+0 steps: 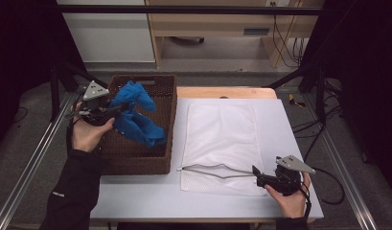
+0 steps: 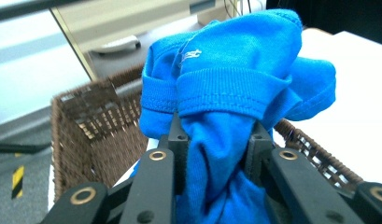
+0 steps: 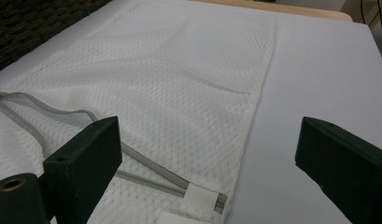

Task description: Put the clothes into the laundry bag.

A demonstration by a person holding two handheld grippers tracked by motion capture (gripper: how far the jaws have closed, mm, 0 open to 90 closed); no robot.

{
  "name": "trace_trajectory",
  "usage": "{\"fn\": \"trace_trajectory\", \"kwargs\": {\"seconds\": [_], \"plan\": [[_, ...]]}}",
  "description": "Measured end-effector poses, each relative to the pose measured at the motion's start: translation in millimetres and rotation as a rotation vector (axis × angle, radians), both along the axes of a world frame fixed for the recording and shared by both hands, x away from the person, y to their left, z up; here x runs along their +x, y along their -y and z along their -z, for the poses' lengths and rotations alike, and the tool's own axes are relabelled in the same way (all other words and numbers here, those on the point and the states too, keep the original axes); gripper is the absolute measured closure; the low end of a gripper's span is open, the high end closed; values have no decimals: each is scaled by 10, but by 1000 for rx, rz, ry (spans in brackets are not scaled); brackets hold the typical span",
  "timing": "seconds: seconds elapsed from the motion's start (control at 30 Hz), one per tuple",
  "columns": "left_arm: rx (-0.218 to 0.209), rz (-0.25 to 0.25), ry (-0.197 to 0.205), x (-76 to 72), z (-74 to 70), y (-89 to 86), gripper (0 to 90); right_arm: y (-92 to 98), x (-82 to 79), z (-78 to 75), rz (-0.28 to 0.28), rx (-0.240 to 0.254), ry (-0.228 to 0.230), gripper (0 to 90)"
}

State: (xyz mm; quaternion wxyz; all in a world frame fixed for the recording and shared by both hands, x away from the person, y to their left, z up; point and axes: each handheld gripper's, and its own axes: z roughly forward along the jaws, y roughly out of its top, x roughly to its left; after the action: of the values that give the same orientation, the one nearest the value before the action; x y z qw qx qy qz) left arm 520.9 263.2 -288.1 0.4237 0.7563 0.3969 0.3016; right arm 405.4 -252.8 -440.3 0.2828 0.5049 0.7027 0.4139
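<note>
Jaws of the left gripper (image 2: 216,144) pinch a bunched blue shirt (image 2: 235,79).

I count one blue garment (image 1: 135,114), bunched at the centre left of the high view, and one brown woven basket (image 1: 161,125) beneath it. One white mesh bag (image 1: 222,129) lies mid-frame on the one surface (image 1: 289,143). Two claws: left claw (image 1: 109,111), right claw (image 1: 256,173).
</note>
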Motion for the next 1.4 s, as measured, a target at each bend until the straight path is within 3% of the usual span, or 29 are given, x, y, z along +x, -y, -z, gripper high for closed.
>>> {"fn": "trace_trajectory", "kwargs": {"seconds": [0.23,0.37,0.57,0.7,0.93,1.07,1.4], "plan": [[-23,5,88,-133,-262,-18,706,0,0,-2,0,-4,5,75],[-59,6,107,-206,-362,-24,706,-2,0,-2,0,-6,7,74],[-72,20,171,-309,-494,-14,706,5,-4,-6,2,-5,10,73],[-104,23,202,-402,-604,-7,705,2,-8,-12,2,-2,10,72],[-142,5,235,-556,-776,17,705,11,-15,-24,1,-4,16,72],[-147,24,265,-607,-851,73,705,13,-16,-28,3,-1,16,72],[-179,65,284,-703,-1016,307,704,26,-28,-43,5,1,21,72]]}}
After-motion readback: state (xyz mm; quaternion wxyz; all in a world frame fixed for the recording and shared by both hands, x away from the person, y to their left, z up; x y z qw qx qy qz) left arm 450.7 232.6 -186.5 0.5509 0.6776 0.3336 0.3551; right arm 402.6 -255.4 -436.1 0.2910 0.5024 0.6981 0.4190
